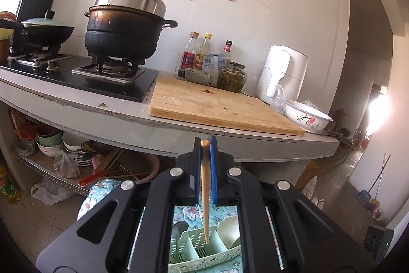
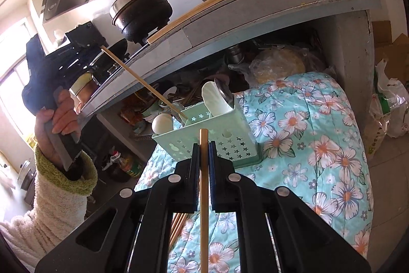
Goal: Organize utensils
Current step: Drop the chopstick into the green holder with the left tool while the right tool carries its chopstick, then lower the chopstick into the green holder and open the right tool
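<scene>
My left gripper (image 1: 205, 143) is shut on a wooden chopstick (image 1: 204, 186). The stick hangs down with its lower tip in a middle compartment of the pale green utensil caddy (image 1: 217, 256). In the right wrist view, the left gripper (image 2: 101, 46) is raised at the left, and its chopstick (image 2: 143, 83) slants down into the caddy (image 2: 230, 129). My right gripper (image 2: 204, 145) is shut on a second chopstick (image 2: 204, 196), just in front of the caddy's near wall. A white spoon (image 2: 216, 100) and a metal spoon (image 2: 225, 91) stand in the caddy's right compartment.
The caddy rests on a floral cloth (image 2: 319, 145). Several loose chopsticks (image 2: 177, 225) lie under my right gripper. The grey counter edge (image 1: 179, 129) overhangs close by, with a cutting board (image 1: 217, 106), black pot (image 1: 122, 35), bottles and a flowered bowl (image 1: 306, 117). Bowls crowd the shelf below.
</scene>
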The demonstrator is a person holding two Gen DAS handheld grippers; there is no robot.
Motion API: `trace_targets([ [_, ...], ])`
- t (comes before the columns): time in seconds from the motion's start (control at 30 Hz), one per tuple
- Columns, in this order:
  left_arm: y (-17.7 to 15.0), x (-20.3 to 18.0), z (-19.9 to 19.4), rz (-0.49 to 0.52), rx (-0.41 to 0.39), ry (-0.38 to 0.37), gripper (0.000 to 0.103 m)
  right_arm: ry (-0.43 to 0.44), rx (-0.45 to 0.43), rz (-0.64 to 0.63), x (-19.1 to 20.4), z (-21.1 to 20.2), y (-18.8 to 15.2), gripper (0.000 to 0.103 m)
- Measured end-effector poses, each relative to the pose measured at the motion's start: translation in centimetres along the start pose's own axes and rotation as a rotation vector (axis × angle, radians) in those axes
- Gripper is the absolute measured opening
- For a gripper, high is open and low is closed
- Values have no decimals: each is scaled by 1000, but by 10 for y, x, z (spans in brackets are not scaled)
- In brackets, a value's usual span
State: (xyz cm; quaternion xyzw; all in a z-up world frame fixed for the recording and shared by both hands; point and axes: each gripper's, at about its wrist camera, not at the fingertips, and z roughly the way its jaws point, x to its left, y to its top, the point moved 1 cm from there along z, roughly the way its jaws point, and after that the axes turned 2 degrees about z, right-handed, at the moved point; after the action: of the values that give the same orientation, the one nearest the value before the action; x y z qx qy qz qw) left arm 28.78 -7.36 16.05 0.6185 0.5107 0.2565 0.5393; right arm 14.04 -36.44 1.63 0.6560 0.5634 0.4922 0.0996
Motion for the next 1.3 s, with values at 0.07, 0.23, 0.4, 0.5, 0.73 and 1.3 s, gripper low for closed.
trace_targets([
  [0.07, -5, -1, 15, 6, 16, 10, 6, -4, 4, 8, -4, 2, 0, 7],
  [0.23, -30, 6, 46, 22, 80, 31, 6, -12, 13, 30, -16, 8, 1, 7],
  [0.4, -56, 17, 70, 16, 170, 18, 6, -19, 28, 36, -20, 15, 1, 7],
  [0.5, -67, 20, 73, 18, 201, 5, 18, -26, 28, 28, -19, 17, 4, 7],
  [0.73, -76, 29, 48, 16, 185, -16, 54, -24, 20, 4, -7, 26, 15, 7],
  [1.3, -158, 84, -35, 6, 333, 90, 80, 64, -190, -159, 81, 70, 125, 7],
])
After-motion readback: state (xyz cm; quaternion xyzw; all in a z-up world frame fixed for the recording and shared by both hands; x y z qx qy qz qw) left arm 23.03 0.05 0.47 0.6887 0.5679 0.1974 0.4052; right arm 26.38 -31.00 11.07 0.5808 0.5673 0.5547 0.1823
